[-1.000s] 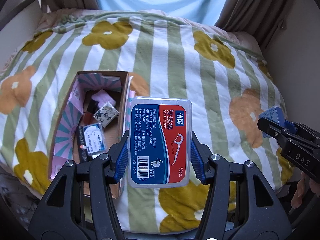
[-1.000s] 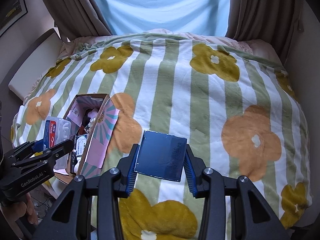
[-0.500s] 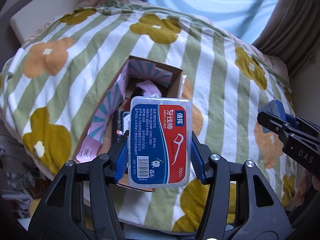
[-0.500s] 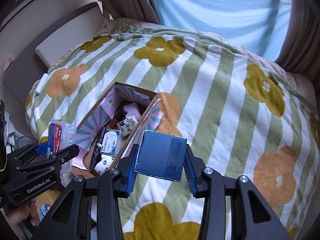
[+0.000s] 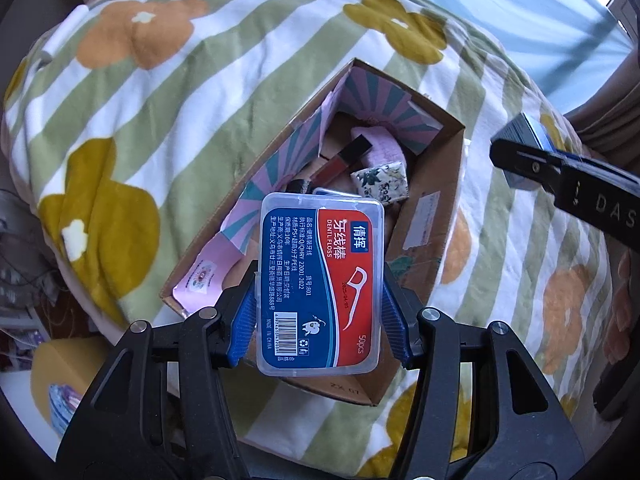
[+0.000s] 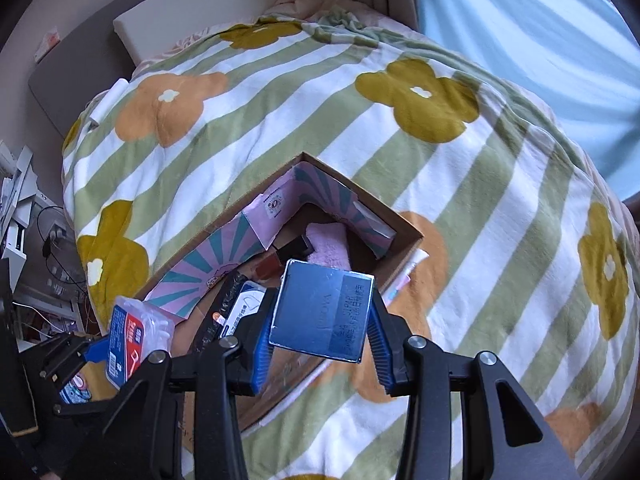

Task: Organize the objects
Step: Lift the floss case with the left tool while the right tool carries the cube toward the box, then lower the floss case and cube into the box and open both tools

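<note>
My left gripper (image 5: 320, 322) is shut on a clear dental floss box (image 5: 320, 288) with a red and blue label, held over the near end of an open cardboard box (image 5: 430, 216) on the bed. My right gripper (image 6: 320, 344) is shut on a dark blue flat box (image 6: 322, 314), which hangs above the same cardboard box (image 6: 400, 256). Inside lie a pink cloth (image 5: 380, 148), a dark red tube (image 5: 344, 160), a small patterned packet (image 5: 382, 182) and other small items. The right gripper (image 5: 560, 176) shows at the left wrist view's right edge. At lower left in the right wrist view, the left gripper (image 6: 76, 360) carries the floss box (image 6: 136, 340).
The cardboard box rests on a bed with a green-striped flowered blanket (image 6: 440, 128). A white pillow (image 6: 192, 16) and headboard lie at the far left. Cluttered floor and cables (image 6: 44, 248) sit off the bed's left side. A yellow box (image 5: 60, 376) sits below the bed edge.
Both grippers have swung left and down over the cardboard box, rolling as they went, so the box now sits right under the held items. Both grips are unchanged.
</note>
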A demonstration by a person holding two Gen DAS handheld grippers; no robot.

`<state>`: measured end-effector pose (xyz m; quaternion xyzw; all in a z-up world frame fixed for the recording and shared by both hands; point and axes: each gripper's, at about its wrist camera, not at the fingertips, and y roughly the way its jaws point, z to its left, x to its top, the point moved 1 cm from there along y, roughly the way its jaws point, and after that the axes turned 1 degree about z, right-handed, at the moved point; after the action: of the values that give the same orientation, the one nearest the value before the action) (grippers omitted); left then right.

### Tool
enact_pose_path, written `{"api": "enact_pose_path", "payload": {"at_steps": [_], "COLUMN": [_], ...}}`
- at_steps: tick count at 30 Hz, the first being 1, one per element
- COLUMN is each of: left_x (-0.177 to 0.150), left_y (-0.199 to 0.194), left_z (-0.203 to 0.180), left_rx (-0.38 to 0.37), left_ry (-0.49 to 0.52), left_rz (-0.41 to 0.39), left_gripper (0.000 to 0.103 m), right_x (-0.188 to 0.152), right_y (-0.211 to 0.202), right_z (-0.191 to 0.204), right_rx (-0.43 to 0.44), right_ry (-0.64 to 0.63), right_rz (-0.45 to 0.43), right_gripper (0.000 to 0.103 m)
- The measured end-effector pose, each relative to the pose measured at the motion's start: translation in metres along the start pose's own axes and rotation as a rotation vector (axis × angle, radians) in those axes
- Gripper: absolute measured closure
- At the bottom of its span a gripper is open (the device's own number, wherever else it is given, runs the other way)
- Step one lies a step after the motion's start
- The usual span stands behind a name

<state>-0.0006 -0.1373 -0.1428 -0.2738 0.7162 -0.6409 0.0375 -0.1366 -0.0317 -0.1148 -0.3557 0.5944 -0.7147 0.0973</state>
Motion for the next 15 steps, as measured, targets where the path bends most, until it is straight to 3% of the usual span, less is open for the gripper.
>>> {"api": "enact_pose_path", "payload": {"at_steps": [8, 15], "left_x": [0.015, 0.03], "left_y": [0.05, 0.073], "left_z": [0.008, 0.011], "left_rx": [0.005, 0.001], "left_ry": [-0.05, -0.062], "left_rz": [0.032, 0.044], "left_gripper": [0.052, 0.052], "right_x": [0.041, 0.052], "right_y": [0.08, 0.114], "right_z": [0.012, 0.012], "right_rx": [0.029, 0.053], "right_ry": [-0.067, -0.066], "right_rz": [0.054, 0.101], "right_gripper": [0.065, 0.065]}}
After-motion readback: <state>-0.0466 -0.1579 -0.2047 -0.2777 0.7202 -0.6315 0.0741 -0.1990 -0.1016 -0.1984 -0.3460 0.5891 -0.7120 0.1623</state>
